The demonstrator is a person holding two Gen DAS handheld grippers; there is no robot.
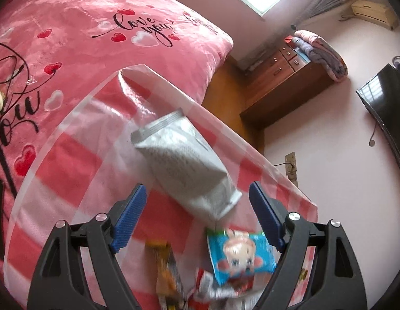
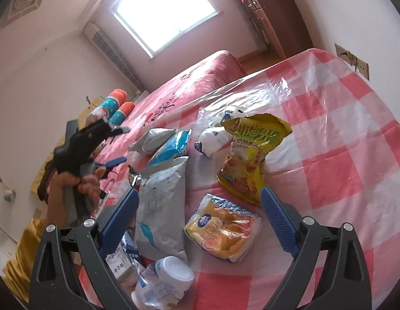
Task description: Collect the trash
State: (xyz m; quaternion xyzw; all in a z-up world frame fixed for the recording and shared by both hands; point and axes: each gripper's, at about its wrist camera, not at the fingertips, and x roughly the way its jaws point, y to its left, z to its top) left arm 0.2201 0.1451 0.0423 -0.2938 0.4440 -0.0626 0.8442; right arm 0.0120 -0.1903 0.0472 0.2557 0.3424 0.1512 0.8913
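In the left wrist view my left gripper (image 1: pixel 198 206) is open above the pink checked table cloth (image 1: pixel 70 170). A silver-grey packet (image 1: pixel 184 162) lies blurred just ahead, its near end between the blue pads (image 1: pixel 130 217) but touching neither. Below it lie a blue cartoon wrapper (image 1: pixel 241 255) and an orange wrapper (image 1: pixel 163 266). My right gripper (image 2: pixel 200 219) is open over a yellow-blue packet (image 2: pixel 223 232) and a grey mailing bag (image 2: pixel 161 206). A yellow chip bag (image 2: pixel 251 155) stands beyond. A hand (image 2: pixel 78 183) holds the left gripper (image 2: pixel 119 144) at the table's left edge.
A bed with a pink heart cover (image 1: pixel 96 25) borders the table. A wooden cabinet (image 1: pixel 282 77) and a dark screen (image 1: pixel 385 108) stand against the wall. A white bottle (image 2: pixel 166 281), a white crumpled bag (image 2: pixel 212 142) and cylinder pillows (image 2: pixel 114 106) show in the right wrist view.
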